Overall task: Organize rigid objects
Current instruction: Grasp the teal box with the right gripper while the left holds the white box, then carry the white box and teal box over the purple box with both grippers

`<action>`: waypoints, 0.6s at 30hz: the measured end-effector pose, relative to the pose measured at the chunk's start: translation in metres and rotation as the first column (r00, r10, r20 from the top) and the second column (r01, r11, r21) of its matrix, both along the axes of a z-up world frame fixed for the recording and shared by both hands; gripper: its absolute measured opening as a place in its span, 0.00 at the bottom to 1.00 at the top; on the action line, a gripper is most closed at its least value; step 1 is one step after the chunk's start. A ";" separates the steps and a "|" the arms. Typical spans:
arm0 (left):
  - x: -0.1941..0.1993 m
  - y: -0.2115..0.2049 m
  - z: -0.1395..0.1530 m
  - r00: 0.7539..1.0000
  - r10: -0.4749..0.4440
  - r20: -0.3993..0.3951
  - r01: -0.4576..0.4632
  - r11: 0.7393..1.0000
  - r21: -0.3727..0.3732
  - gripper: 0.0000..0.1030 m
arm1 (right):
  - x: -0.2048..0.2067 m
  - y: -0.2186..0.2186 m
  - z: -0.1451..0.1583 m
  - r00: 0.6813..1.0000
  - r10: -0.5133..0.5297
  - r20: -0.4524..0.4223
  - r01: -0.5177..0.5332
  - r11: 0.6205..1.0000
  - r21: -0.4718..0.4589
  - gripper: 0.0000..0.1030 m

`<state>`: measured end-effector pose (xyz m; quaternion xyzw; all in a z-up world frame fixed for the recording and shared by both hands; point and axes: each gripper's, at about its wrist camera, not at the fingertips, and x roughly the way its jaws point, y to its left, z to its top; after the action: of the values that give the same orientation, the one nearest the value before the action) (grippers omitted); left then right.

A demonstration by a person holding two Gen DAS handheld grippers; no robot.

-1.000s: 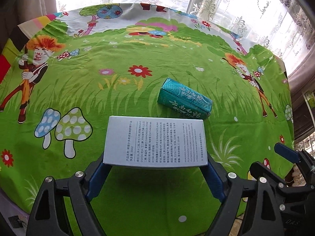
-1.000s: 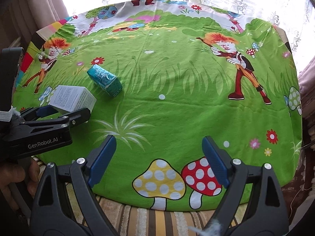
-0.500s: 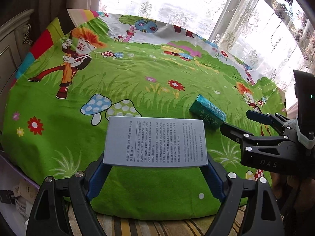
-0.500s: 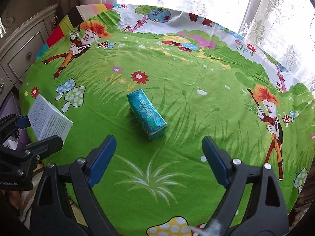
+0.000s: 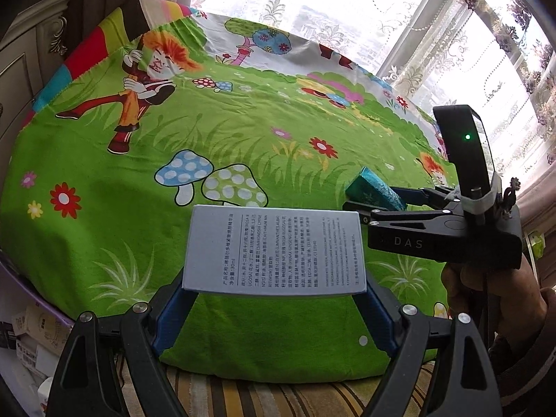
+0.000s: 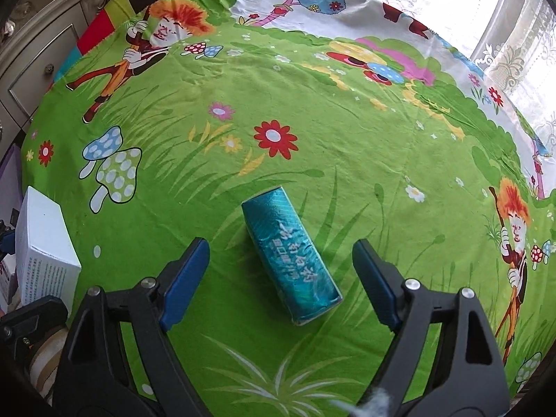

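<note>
Left gripper [image 5: 274,299] clamps white box [image 5: 274,250]; right gripper [image 6: 281,271] wide, straddling teal box [image 6: 290,255] (lettering legible right view only).

Matt white cardboard box [image 5: 274,251] with fine printed text, clamped between blue, ribbed-looking pads [image 5: 175,309] of black matt plastic left gripper [image 5: 274,312]. Glossy teal box [image 6: 291,257], foil-like sheen, at 12 o'clock between spread pads of right gripper [image 6: 279,278]. Silver metal rivets on both. Soft printed cloth [image 6: 312,111], slightly creased, matt. Lace curtain [image 5: 347,10] at 1 o'clock.
</note>
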<state>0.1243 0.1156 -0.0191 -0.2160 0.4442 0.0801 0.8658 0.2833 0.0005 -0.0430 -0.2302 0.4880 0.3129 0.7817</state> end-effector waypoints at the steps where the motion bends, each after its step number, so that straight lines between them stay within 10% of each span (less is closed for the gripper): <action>1: 0.000 0.001 -0.001 1.000 0.001 -0.001 -0.001 1.000 -0.005 0.84 | 0.001 -0.001 0.000 1.000 -0.009 -0.013 0.009 1.000 0.024 0.69; 7: -0.001 0.003 -0.003 1.000 0.007 -0.002 -0.007 1.000 -0.020 0.84 | -0.002 -0.005 0.003 0.998 -0.048 -0.031 0.049 0.998 0.033 0.33; 18: -0.010 0.007 0.004 1.000 0.023 0.020 -0.022 1.000 -0.008 0.84 | -0.021 -0.032 0.009 0.970 -0.224 -0.093 0.232 0.970 0.077 0.32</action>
<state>0.1140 0.1223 -0.0154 -0.2252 0.4334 0.0859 0.8684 0.2621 -0.0315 -0.0342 -0.1249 0.5295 0.2513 0.8006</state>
